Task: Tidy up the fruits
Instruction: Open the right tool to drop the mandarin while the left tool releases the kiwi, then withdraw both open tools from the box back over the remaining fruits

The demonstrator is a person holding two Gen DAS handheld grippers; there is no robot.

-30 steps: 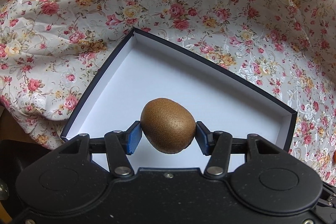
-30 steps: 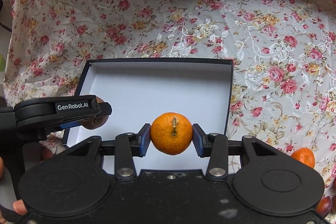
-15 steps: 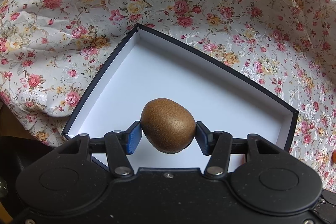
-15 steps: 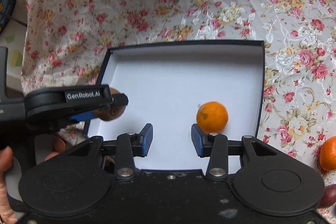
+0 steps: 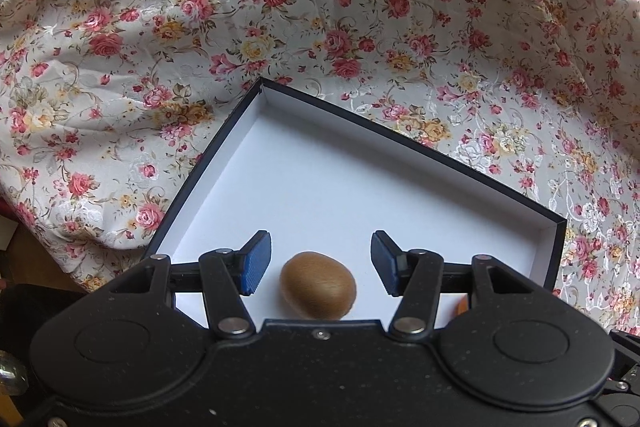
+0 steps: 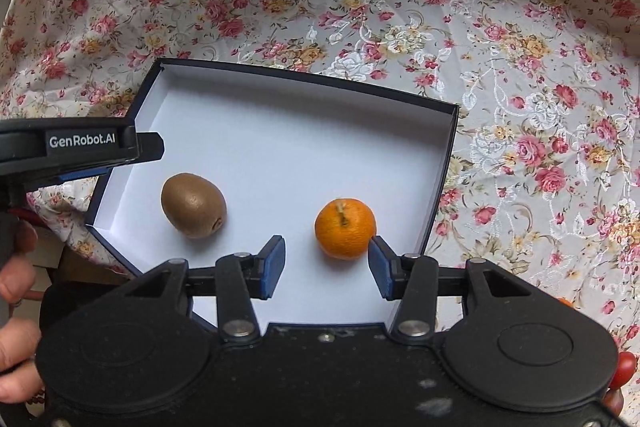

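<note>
White card lines the one shallow box point(image 6: 436, 183), dark on its outer walls, which lies on a surface draped in a rose-print cloth point(image 6: 520, 67). Two fruits rest on its floor: one brown kiwi point(image 6: 193, 205) toward the left wall and one orange mandarin point(image 6: 345, 228) toward the right, well apart. The left gripper point(image 5: 320, 263) has its jaws spread wide, the kiwi point(image 5: 318, 290) lying free between the blue pads point(image 5: 254, 265) without touching either. The right gripper point(image 6: 326, 269) is likewise released, its right pad just beside the mandarin. Outside the box, a sliver of another orange fruit point(image 6: 565, 302) and one small red fruit point(image 6: 626, 367) peek past the right gripper's body.
</note>
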